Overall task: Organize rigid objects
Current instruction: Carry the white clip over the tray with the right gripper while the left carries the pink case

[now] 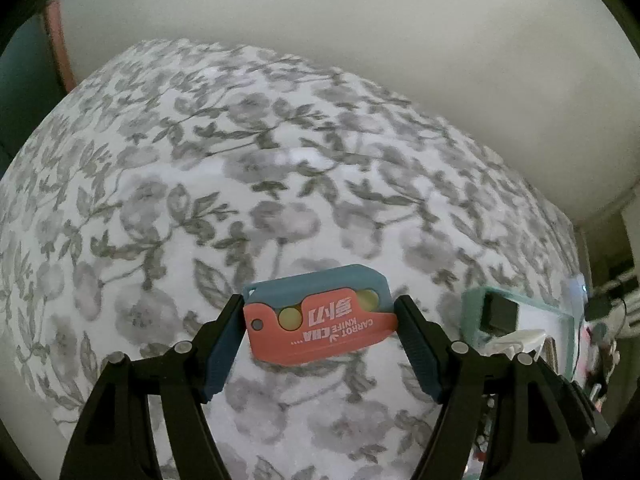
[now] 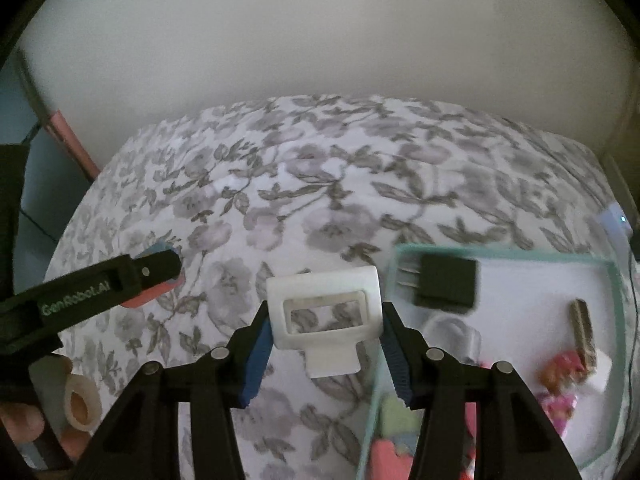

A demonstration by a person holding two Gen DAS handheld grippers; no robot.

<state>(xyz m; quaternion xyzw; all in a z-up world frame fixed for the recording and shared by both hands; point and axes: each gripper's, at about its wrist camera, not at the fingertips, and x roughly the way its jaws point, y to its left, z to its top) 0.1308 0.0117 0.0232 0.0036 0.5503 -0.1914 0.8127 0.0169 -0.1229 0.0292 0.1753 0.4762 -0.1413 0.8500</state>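
Note:
My left gripper (image 1: pixel 320 314) is shut on an orange and blue toy carrot knife (image 1: pixel 320 320) and holds it above the floral cloth (image 1: pixel 200 200). The left gripper also shows in the right wrist view (image 2: pixel 160 280), at the left, with the knife (image 2: pixel 154 294) in it. My right gripper (image 2: pixel 324 320) is shut on a white plastic frame piece (image 2: pixel 324 312), held above the cloth just left of a mint-green tray (image 2: pixel 616 292). The tray holds a black block (image 2: pixel 446 282), a brown stick-shaped thing (image 2: pixel 584 330), pink toys (image 2: pixel 560 376) and other small items.
The tray also shows in the left wrist view (image 1: pixel 472 316), at the right. A pale tape roll (image 2: pixel 82 402) lies at the lower left near the person's fingers. A white wall (image 2: pixel 320 40) stands behind the table. A small white device with a light (image 2: pixel 616 222) sits at the right edge.

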